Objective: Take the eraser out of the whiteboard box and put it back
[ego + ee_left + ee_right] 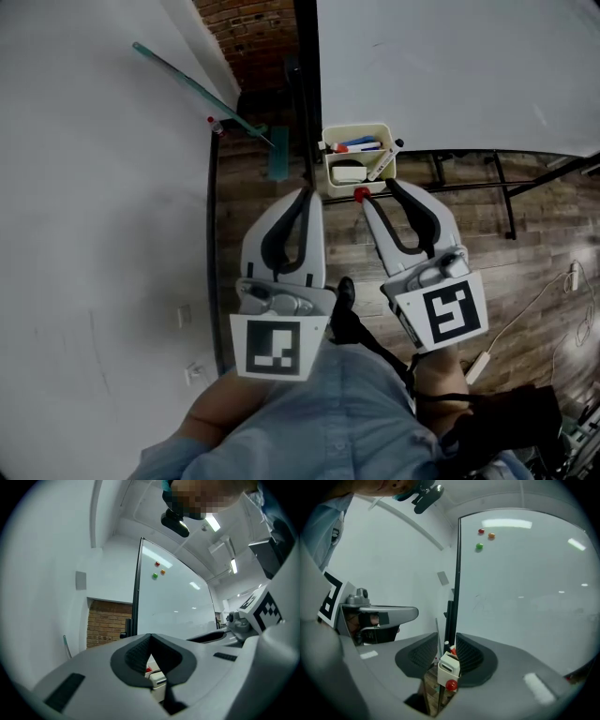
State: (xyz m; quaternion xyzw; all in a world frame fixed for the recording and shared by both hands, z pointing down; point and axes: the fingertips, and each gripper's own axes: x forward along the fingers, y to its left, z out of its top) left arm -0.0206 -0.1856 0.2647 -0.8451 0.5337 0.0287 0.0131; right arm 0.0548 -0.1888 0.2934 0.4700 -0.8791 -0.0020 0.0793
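Wooden floor (272, 220) lies below, with a white wall (94, 187) to the left and a whiteboard (450, 75) to the right. The right gripper (377, 194) has its jaws apart at a medium width and holds nothing. Its tips stand just before the near side of the whiteboard box (357, 127), and a red round knob (361, 194) on the front of the box is seen between them. In the right gripper view the same box (443, 677) and knob (451, 685) show through the gap of that gripper (447, 639).

The left gripper (307, 192) is just left of the box, and its jaw tips meet with nothing between them; the left gripper view (150, 639) shows this too.

The cream box hangs at the lower edge of the whiteboard. The eraser (349, 173) lies inside it, in the near part. Behind the eraser, in the far part, are a blue marker (364, 142) and a red marker (352, 149). A white marker with a black cap (384, 161) leans over the right rim of the box. Well above the box, on the whiteboard (525, 597), are three small magnets (481, 531).
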